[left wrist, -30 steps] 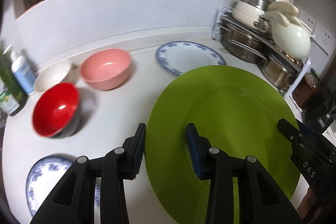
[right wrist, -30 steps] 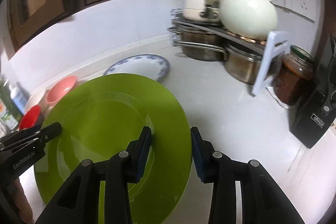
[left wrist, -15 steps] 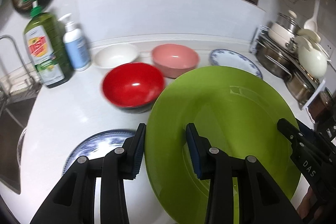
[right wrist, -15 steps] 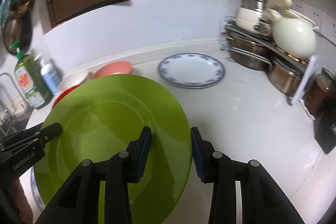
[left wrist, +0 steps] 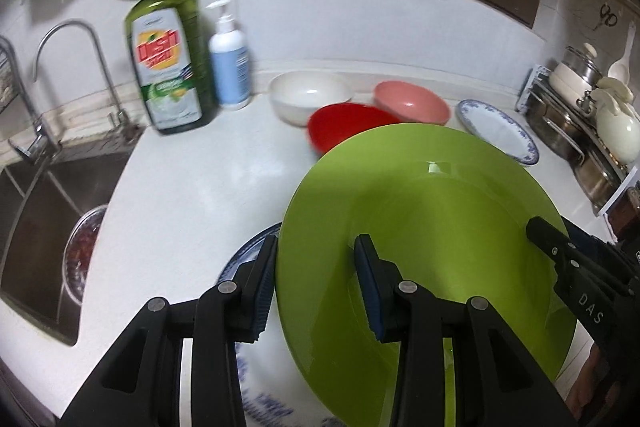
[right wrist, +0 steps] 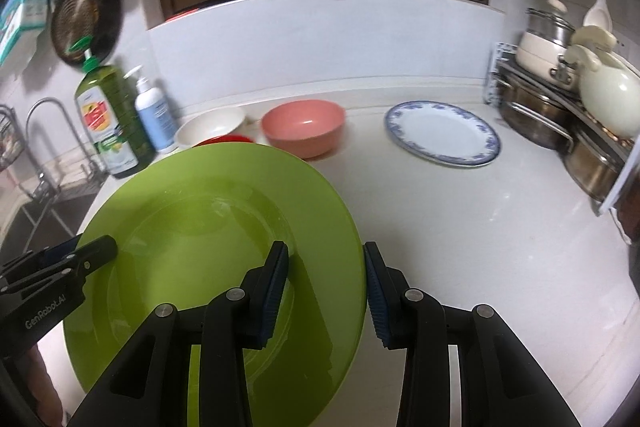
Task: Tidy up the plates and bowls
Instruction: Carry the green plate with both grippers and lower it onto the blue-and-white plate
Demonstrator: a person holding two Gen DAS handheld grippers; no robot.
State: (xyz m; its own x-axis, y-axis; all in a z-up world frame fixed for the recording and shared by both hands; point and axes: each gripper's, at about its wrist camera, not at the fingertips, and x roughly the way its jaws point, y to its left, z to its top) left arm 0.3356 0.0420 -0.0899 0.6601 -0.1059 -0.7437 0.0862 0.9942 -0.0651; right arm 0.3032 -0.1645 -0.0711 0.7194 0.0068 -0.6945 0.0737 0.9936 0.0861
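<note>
A large green plate (left wrist: pixel 440 219) (right wrist: pixel 200 227) hangs above the white counter, held from both sides. My left gripper (left wrist: pixel 316 279) is shut on its left rim, and my right gripper (right wrist: pixel 326 283) is shut on its right rim. A blue-patterned plate (left wrist: pixel 248 259) lies on the counter under the green plate's left edge, mostly hidden. A second blue-patterned plate (right wrist: pixel 442 133) lies at the back right. Behind the green plate stand a red bowl (left wrist: pixel 344 127), a pink bowl (right wrist: pixel 304 127) and a white bowl (left wrist: pixel 308 95).
A sink (left wrist: pixel 40 227) with a tap is at the left, holding a metal bowl. A green dish soap bottle (left wrist: pixel 166 67) and a white pump bottle (left wrist: pixel 230 63) stand by the wall. A rack of pots (right wrist: pixel 560 107) fills the right corner.
Both grippers carried the green plate leftward along the counter. The sink and bottles came into view, and the near blue-patterned plate now lies under the green plate's left edge.
</note>
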